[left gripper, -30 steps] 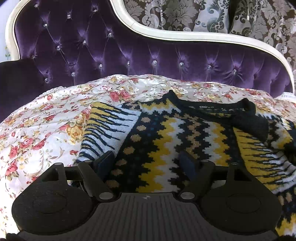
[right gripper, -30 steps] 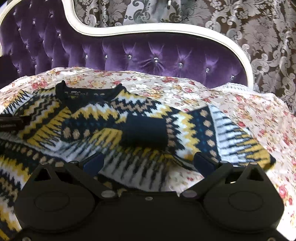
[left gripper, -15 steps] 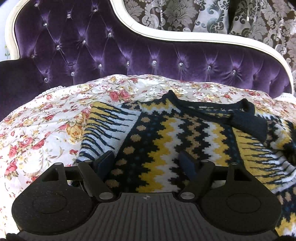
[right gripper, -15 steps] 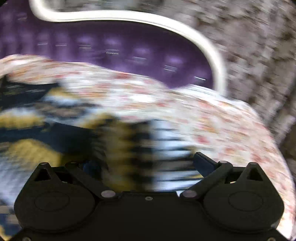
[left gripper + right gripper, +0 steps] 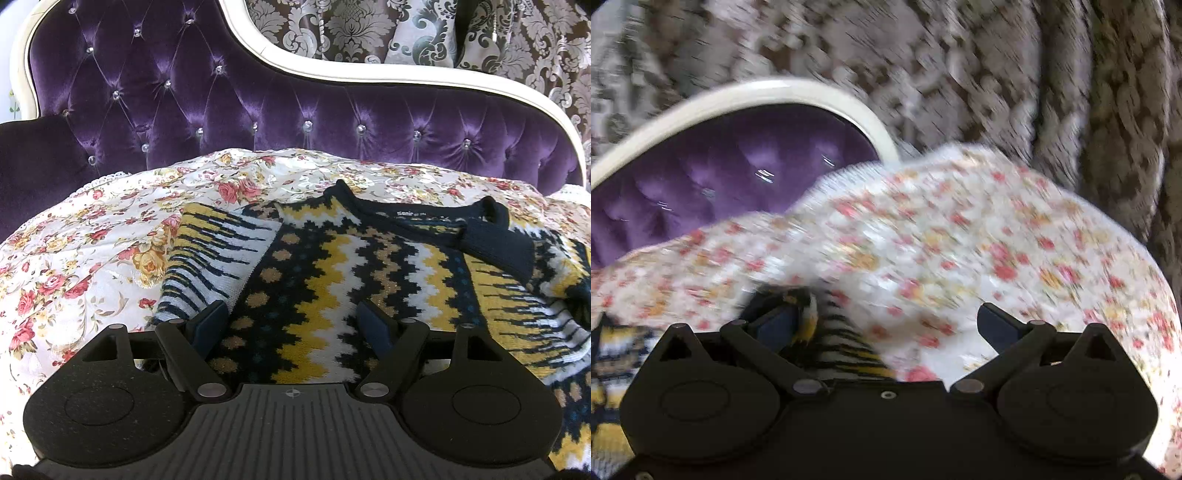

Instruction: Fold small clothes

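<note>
Floral bedspread [image 5: 92, 258] carries my sweater [image 5: 332, 280]; left gripper [image 5: 295, 321] gapes wide over its body, right gripper [image 5: 886, 325] spread, blurred sleeve beside one finger, ungripped

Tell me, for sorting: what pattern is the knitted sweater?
Navy, yellow and white zigzag knitted sweater; clearest in the left wrist view.
</note>
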The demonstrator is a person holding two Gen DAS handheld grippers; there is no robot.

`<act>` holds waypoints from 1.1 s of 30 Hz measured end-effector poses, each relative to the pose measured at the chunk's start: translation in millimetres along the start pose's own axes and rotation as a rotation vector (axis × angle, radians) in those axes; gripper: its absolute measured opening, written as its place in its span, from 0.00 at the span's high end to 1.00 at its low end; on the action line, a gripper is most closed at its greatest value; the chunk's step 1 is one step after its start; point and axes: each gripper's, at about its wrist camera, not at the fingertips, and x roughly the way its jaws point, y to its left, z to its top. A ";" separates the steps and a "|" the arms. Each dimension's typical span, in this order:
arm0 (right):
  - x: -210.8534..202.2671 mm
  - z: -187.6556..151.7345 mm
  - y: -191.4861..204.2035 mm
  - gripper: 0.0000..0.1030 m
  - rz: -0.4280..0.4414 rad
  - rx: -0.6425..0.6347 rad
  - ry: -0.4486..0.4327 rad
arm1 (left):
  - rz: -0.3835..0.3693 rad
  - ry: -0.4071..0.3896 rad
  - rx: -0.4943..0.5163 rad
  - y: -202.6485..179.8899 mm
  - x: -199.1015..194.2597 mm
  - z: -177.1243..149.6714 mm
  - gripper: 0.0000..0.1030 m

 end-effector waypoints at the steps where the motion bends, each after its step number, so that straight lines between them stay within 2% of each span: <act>1: -5.4 -0.7 10.6 0.01 0.030 -0.028 -0.014 | 0.000 0.000 0.001 -0.2 0.1 0.3 0.25; 6: -25.1 -12.3 74.8 0.01 0.163 -0.181 -0.031 | 0.001 0.000 0.001 0.0 0.1 0.1 0.25; 13: -58.8 -56.9 189.2 0.01 0.431 -0.435 0.001 | 0.001 0.000 0.001 0.1 0.0 0.1 0.25; 15: -62.6 -72.3 215.3 0.01 0.458 -0.513 0.007 | 0.001 0.001 0.001 0.0 0.2 0.2 0.25; 18: -58.2 -91.0 237.5 0.01 0.418 -0.605 0.018 | -0.001 0.002 -0.002 0.4 0.2 0.2 0.25; 21: -43.6 -92.6 226.7 0.01 0.338 -0.594 0.033 | -0.001 0.002 -0.003 0.2 0.1 -0.2 0.25; 25: -24.3 -80.7 176.5 0.01 0.237 -0.489 0.044 | 0.000 0.002 -0.003 0.0 0.2 0.2 0.25; 29: -16.1 -72.9 134.4 0.01 0.233 -0.348 0.101 | 0.001 0.003 -0.002 -0.1 0.4 0.2 0.25; 31: -16.9 -72.7 123.4 0.01 0.186 -0.329 0.087 | 0.001 0.004 -0.001 -0.1 0.2 0.5 0.25; 33: -16.6 -70.7 109.3 0.01 0.189 -0.285 0.094 | 0.002 0.002 -0.001 -0.1 0.3 0.3 0.25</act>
